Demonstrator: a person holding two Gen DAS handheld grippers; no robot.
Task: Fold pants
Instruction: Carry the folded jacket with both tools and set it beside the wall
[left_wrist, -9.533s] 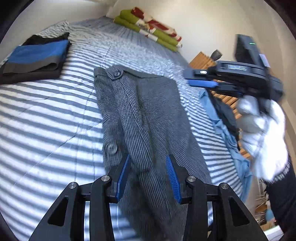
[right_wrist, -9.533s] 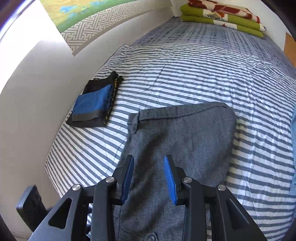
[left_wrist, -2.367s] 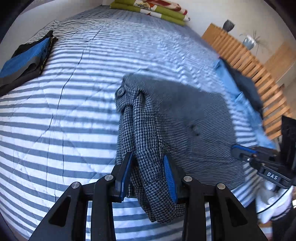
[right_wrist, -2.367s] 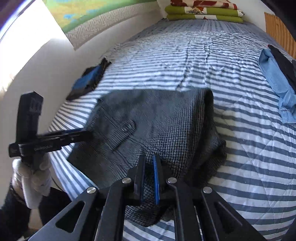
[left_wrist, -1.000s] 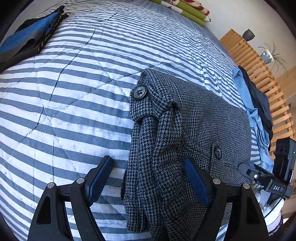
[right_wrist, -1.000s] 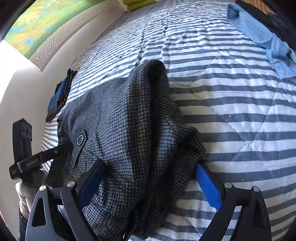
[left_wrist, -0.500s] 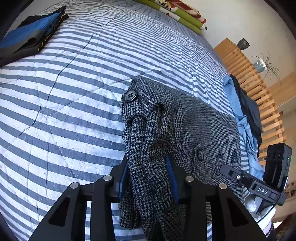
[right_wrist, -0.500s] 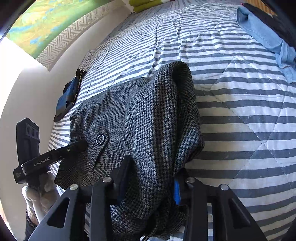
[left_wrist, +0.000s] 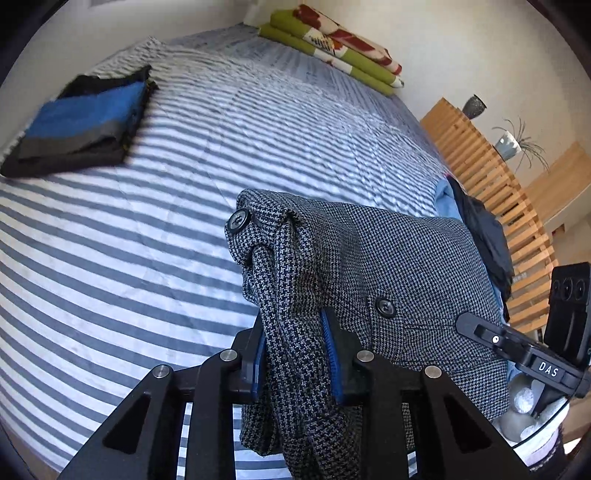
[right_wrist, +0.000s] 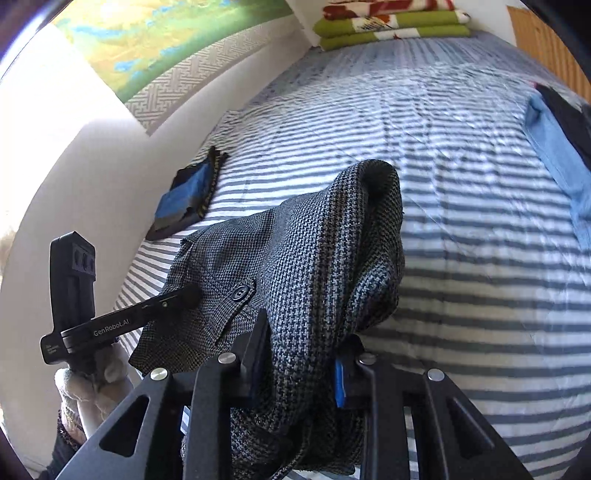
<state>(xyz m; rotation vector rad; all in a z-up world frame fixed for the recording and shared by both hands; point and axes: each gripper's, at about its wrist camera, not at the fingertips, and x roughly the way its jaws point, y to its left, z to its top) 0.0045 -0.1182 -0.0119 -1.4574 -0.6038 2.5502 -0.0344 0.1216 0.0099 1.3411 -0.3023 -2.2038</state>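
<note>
Two claws held the pants (left_wrist: 406, 266) between them, one at each end of the near edge. The left claw (left_wrist: 293, 354) had just been closing and its blue pads pressed a thick bunch of the checked cloth at the left end, beside the button tab. The right claw (right_wrist: 301, 363) had likewise just been closing and clamped a rolled bunch at the right end. The bundle's long axis ran left to right from one claw to the other, and the cloth hung between them above the near part of the striped bed (left_wrist: 110, 258). Open bed lay on the far side, so the fold most likely had to travel away from the person. Neither hand looked nearer, so both ends would probably need to go forward together.
</note>
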